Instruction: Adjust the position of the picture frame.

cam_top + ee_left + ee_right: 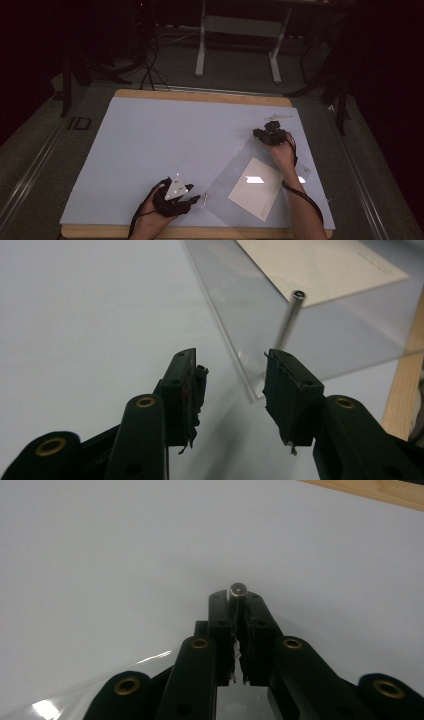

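Note:
A clear plastic sheet (231, 172) lies at the front right of the pale board (150, 145), with a beige paper (255, 187) under it. In the left gripper view a thin metal post (291, 315) stands upright at the sheet's near corner (250, 385). My left gripper (232, 371) is open, its jaws spread on either side of that corner without touching it; in the high view the left gripper (196, 199) is at the sheet's left corner. My right gripper (238, 602) is shut on a small metal pin (238, 589), whose round end sticks out past the tips. From above, the right gripper (262, 134) is at the sheet's far corner.
A few small pale parts (278, 117) lie on the board just beyond the right gripper. The wooden table edge (200, 95) runs along the back and front of the board. Table legs (201, 45) and cables stand on the dark floor beyond.

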A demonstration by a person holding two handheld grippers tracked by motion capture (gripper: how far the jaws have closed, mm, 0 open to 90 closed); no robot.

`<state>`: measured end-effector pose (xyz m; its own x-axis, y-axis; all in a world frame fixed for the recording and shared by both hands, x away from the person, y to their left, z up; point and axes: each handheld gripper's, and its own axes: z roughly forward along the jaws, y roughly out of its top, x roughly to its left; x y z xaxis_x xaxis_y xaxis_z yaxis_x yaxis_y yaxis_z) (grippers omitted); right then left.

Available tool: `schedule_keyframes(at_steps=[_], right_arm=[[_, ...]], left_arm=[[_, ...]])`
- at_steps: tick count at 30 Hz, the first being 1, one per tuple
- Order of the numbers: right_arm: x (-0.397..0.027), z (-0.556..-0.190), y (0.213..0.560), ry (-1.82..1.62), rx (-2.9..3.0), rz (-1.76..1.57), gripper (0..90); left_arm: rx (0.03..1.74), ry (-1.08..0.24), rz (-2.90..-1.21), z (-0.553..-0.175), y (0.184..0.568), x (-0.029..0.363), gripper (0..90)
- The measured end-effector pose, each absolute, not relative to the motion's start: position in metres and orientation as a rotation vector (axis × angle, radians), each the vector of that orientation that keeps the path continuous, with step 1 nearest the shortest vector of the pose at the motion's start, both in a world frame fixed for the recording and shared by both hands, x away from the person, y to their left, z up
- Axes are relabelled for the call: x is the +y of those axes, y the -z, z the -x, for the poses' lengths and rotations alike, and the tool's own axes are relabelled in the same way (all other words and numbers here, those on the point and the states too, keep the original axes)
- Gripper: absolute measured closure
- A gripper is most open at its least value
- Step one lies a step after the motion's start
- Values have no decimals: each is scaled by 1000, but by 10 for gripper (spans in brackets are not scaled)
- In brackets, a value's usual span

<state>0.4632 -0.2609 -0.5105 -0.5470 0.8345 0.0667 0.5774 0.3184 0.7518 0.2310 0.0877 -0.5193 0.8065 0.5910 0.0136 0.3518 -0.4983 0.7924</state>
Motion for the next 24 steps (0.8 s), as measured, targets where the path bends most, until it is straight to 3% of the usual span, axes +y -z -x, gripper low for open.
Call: schedule_keyframes(at_steps=[13, 24], right_arm=[[-261, -463, 511, -1077, 2255, -1266, 850], [-262, -464, 511, -1093, 2259, -1274, 848]], left_arm=[[602, -315, -2173, -229, 522, 81, 570], [642, -231, -2108, -244, 531, 58, 745]])
